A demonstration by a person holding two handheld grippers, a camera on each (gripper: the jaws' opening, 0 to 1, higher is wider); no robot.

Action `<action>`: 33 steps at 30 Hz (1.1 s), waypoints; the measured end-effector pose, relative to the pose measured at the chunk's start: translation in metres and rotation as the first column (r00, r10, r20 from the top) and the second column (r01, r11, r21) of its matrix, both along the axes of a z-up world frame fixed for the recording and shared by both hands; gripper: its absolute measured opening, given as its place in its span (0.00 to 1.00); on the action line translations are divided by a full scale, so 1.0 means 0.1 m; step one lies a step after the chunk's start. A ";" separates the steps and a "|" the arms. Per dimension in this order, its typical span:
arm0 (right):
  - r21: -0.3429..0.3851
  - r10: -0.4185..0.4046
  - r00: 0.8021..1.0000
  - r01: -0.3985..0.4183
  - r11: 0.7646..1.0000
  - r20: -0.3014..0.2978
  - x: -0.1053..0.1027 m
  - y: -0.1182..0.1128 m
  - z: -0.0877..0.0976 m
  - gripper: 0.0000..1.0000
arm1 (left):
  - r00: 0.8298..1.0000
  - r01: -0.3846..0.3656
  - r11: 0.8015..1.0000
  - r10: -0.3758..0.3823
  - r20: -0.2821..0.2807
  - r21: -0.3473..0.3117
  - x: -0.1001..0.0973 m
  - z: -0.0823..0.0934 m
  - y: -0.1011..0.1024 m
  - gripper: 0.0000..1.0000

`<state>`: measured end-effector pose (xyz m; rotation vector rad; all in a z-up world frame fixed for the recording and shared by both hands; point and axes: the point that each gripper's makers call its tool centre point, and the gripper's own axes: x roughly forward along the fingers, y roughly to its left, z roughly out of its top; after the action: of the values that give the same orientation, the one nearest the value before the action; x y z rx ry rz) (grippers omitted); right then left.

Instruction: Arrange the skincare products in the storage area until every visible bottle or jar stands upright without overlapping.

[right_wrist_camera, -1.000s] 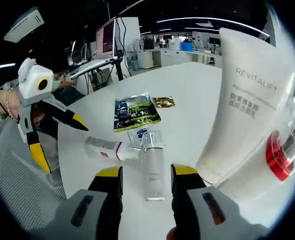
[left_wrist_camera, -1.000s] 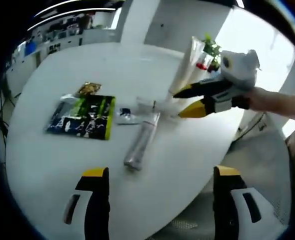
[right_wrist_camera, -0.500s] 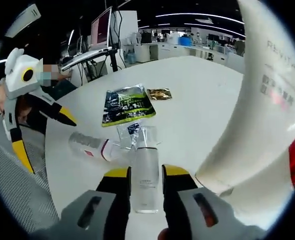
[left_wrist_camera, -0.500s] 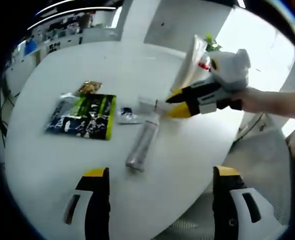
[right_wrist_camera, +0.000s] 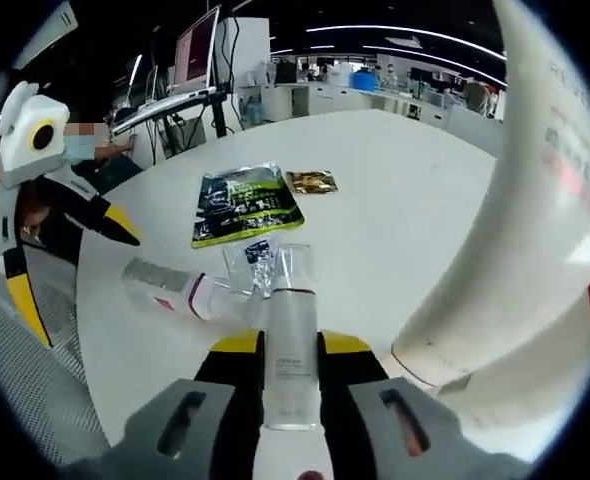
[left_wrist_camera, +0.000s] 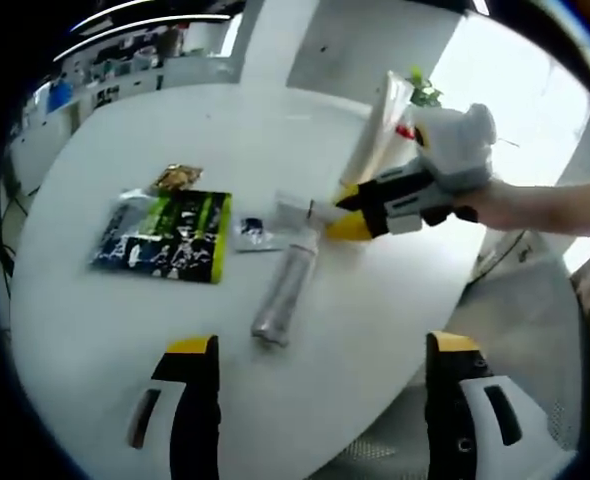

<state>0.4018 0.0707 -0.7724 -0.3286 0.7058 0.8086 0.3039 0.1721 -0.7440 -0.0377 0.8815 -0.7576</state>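
We see the white desk [left_wrist_camera: 95, 330] carrying everything, largest item first: a big white tube [right_wrist_camera: 535, 250] marked with grey print stands upright at the right of the right gripper view, red band low on its side. In the left gripper view the same tube [left_wrist_camera: 383, 125] stands behind the right gripper.

Green-and-black sachet pack [left_wrist_camera: 165, 235] lies flat mid-desk, small gold sachet [left_wrist_camera: 178, 177] just beyond it, small clear sachet [left_wrist_camera: 250, 232] beside its near corner.

Two bottles lie on their sides, neither upright. The frosted bottle [right_wrist_camera: 291, 345] with clear cap points away from the right gripper view's camera. The second bottle [right_wrist_camera: 170, 288], white with a red band, lies across, its end close to the frosted one's cap; contact we cannot tell.

Right gripper [right_wrist_camera: 290, 345]: jaws closed down to the width of the frosted bottle, one yellow pad on each side of its body, so we read it as gripped while the bottle rests on the desk. In the left gripper view, right gripper [left_wrist_camera: 347, 212] sits low at the desk by that bottle's end.

Left gripper [left_wrist_camera: 320, 345]: jaws wide apart, holding nothing, above the desk's near edge, well apart from the bottles.
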 end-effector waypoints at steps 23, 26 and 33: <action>0.093 -0.078 0.992 0.068 0.993 0.104 -0.28 -0.18 0.49 0.19 | 0.997 0.040 0.995 -0.034 0.071 -0.091 0.09 0.50 -0.26 0.80; 0.115 -0.096 0.987 0.081 0.990 0.129 -0.32 -0.20 0.61 0.19 | 0.996 0.053 0.994 -0.046 0.079 -0.092 0.08 0.55 -0.30 0.79; 0.169 -0.134 0.972 0.102 0.980 0.191 -0.44 -0.27 0.95 0.19 | 0.996 0.059 0.983 -0.046 0.079 -0.171 0.05 0.75 -0.47 0.78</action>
<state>0.3581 0.0441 -0.6776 -0.2186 0.4631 0.7016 0.3087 0.1252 -0.6686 -0.1404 0.7464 -0.8783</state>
